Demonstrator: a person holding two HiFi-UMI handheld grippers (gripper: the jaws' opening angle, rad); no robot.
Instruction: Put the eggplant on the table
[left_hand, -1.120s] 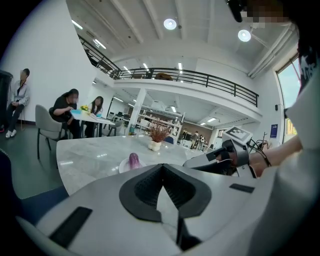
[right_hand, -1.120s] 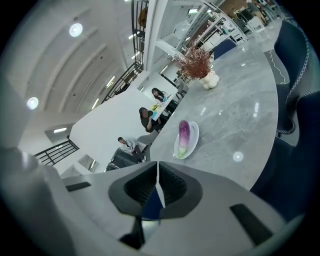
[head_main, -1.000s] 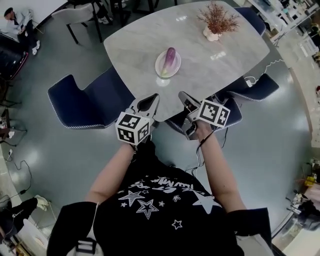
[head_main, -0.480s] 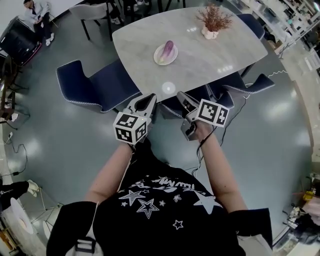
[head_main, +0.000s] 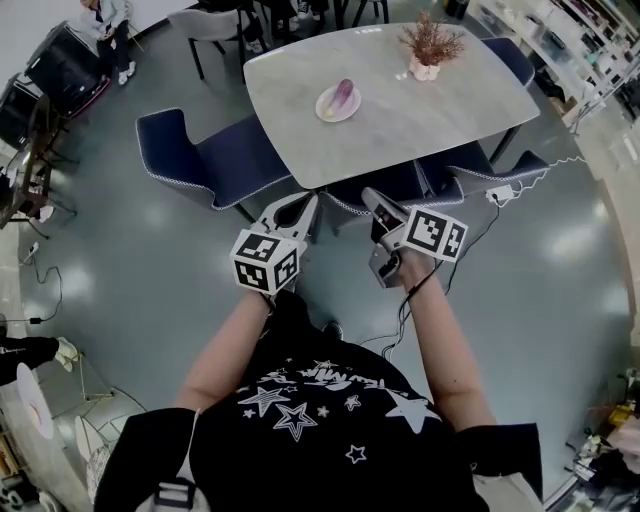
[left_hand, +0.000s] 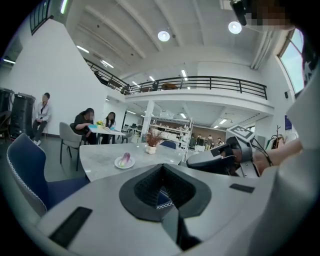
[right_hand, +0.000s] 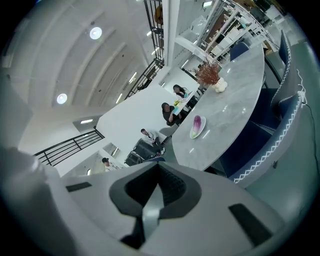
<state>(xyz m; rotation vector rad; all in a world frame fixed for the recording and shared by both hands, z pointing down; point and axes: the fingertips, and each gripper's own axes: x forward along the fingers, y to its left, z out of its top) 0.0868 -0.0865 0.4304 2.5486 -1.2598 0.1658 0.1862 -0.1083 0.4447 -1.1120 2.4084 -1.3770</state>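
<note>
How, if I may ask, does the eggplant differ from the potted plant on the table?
The eggplant is purple; the potted plant is reddish-brown. The eggplant lies flat on a pale plate; the potted plant stands upright in a pale pot. Both rest on the grey table.

Large open-plan office or lab hall with a high ceiling. A pale marble tabletop (head_main: 400, 110) stands on a polished grey floor (head_main: 560, 270), with blue upholstered chairs (head_main: 200, 155) around it and a vase of dried branches (head_main: 428, 45) at its far end. Beyond the tabletop, people (left_hand: 89, 120) sit at a second table (left_hand: 112, 131), with open shelving racks (left_hand: 172, 130) further back. High above the tabletop runs a mezzanine with a black railing (left_hand: 200, 82), under round ceiling lights (left_hand: 163, 35). A power strip (head_main: 497, 195) with trailing cables lies on the floor beside the tabletop.
</note>
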